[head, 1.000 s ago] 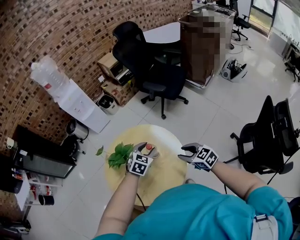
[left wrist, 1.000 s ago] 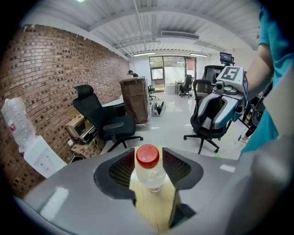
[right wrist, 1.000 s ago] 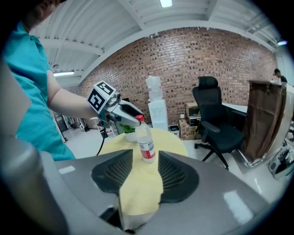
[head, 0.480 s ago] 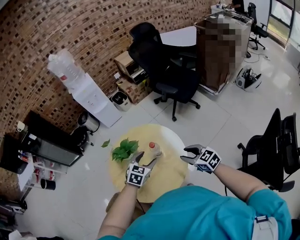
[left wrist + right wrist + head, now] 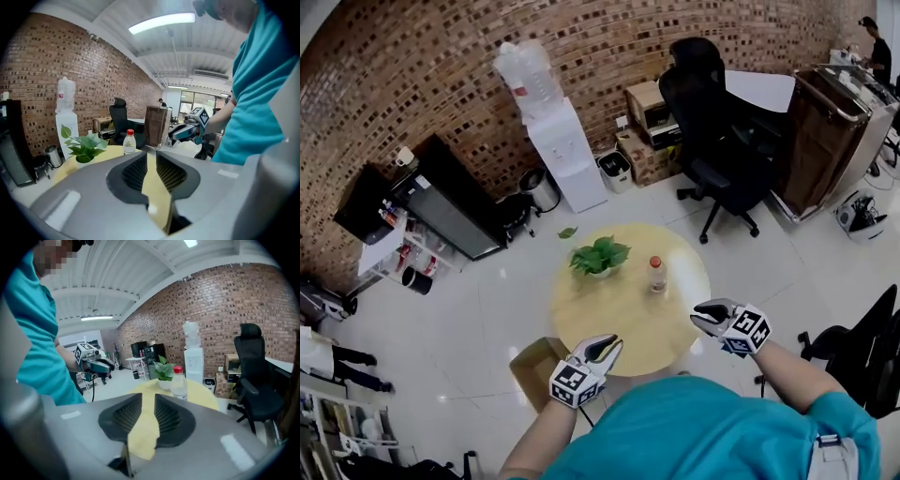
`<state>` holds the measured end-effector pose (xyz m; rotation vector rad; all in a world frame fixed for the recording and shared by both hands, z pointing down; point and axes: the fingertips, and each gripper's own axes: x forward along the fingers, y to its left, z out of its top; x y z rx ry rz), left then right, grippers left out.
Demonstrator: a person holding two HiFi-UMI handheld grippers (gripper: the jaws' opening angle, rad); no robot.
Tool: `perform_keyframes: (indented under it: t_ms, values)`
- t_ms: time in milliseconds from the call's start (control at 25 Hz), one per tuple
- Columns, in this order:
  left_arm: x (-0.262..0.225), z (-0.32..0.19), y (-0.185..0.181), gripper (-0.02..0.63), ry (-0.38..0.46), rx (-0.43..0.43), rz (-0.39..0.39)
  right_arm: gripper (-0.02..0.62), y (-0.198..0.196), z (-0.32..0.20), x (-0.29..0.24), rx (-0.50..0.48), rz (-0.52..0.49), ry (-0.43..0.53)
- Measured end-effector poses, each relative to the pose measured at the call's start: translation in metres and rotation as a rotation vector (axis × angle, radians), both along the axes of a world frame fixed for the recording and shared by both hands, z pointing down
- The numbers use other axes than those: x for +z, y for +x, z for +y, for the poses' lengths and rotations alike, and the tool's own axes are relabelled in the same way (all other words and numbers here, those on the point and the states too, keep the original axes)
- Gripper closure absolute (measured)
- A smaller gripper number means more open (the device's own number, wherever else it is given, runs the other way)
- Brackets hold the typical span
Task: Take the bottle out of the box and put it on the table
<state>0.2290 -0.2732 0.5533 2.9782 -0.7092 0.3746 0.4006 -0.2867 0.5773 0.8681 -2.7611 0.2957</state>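
A clear bottle (image 5: 656, 275) with a red cap stands upright on the round yellow table (image 5: 619, 319), right of a potted green plant (image 5: 600, 255). My left gripper (image 5: 605, 349) hangs off the table's near edge, well short of the bottle. Its jaws have just been closing to a narrow gap with nothing between them. My right gripper (image 5: 705, 314) hovers by the table's right edge. Its jaws have also been closing and hold nothing. The left gripper view shows the bottle (image 5: 129, 142) beyond the left gripper (image 5: 150, 154). In the right gripper view the bottle (image 5: 178, 382) stands past the right gripper (image 5: 149, 397).
An open cardboard box (image 5: 534, 370) sits on the floor at the table's near left. A water dispenser (image 5: 553, 131) and a dark cabinet (image 5: 441, 202) line the brick wall. A black office chair (image 5: 712, 141) stands behind the table, another chair (image 5: 872, 352) at the right.
The left gripper, at the bottle a second ago, has drawn back off the table toward me. The right gripper has pulled back slightly. The bottle stays standing on the table.
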Motion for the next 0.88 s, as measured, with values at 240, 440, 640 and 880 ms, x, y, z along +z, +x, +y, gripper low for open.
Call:
perform_keyframes:
  t_ms: [240, 440, 640, 880]
  values:
    - [-0.042, 0.062, -0.047, 0.579, -0.010, -0.016, 0.084, 0.594, -0.019, 0.060, -0.062, -0.007, -0.061, 0.010]
    - [-0.073, 0.117, -0.084, 0.589, 0.038, 0.027, 0.071, 0.594, -0.046, 0.104, -0.083, 0.038, -0.073, -0.013]
    - [-0.074, 0.152, -0.124, 0.591, 0.009, 0.037, 0.081, 0.594, -0.092, 0.137, -0.091, 0.044, -0.115, -0.040]
    - [-0.080, 0.186, -0.103, 0.591, -0.009, 0.047, 0.117, 0.594, -0.089, 0.174, -0.107, 0.012, -0.078, -0.021]
